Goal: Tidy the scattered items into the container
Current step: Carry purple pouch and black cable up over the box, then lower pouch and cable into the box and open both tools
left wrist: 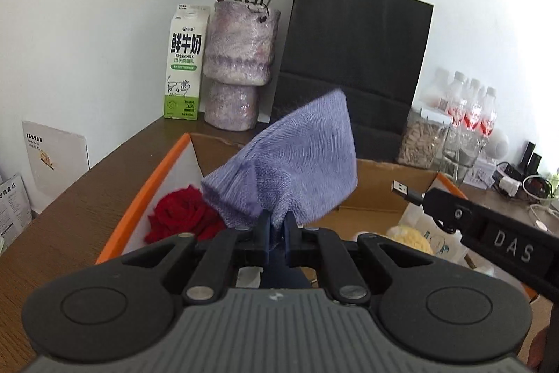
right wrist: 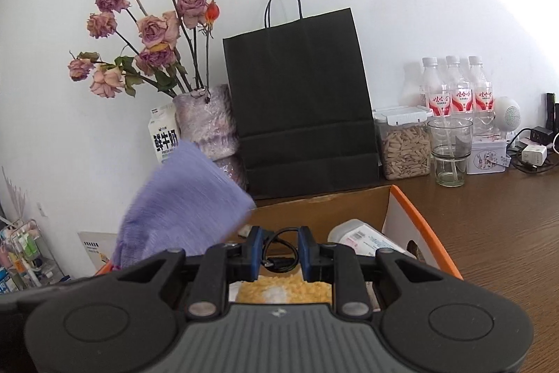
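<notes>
My left gripper (left wrist: 276,222) is shut on a purple knitted cloth (left wrist: 297,163), which stands up above the open cardboard box with orange edges (left wrist: 139,201). A red knitted item (left wrist: 185,215) lies in the box's left corner, with a yellow fluffy item (left wrist: 408,236) to its right. My right gripper (right wrist: 279,243) is shut on a coiled black USB cable (right wrist: 279,254) over the same box (right wrist: 426,233). The cable's plug (left wrist: 403,189) sticks out of that gripper in the left wrist view. The purple cloth (right wrist: 185,208) hangs just left of the right gripper. A white bottle (right wrist: 363,236) lies in the box.
Behind the box stand a black paper bag (right wrist: 300,107), a vase of dried roses (left wrist: 237,65) and a milk carton (left wrist: 183,65). A jar of seeds (right wrist: 405,145), a glass (right wrist: 450,156), bottles (right wrist: 461,90) and chargers sit at the right on the wooden table (right wrist: 499,215).
</notes>
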A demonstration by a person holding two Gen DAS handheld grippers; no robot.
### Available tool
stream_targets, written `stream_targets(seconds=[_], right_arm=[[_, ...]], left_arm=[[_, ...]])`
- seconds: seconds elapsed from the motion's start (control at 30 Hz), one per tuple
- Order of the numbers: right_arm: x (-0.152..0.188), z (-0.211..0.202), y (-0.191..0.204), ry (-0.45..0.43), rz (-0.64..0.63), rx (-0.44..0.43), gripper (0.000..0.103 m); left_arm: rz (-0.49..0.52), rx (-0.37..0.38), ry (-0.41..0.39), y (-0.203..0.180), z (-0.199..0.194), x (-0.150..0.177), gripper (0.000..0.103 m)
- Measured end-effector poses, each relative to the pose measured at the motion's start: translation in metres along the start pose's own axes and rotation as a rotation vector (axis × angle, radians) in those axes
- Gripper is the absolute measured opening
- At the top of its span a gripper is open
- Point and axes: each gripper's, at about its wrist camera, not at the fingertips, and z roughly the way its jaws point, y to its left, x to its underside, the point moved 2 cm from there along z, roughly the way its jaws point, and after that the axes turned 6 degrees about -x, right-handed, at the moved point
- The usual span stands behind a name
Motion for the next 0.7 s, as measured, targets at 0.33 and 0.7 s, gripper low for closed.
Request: stream_targets(seconds=[0.33,0.7], right_arm=[[0.003,-0.003,0.001,-0.018,-0.023,0.007,0.022],[-0.005,-0.031,-0.010,-0.112,0.031,0.015,0.103]], left_arm=[[0.039,-0.026,-0.012,-0.005,-0.003,0.002,0.014],[0.019,-0.121,-0.174,0.003,-0.027,-0.004,0.103]])
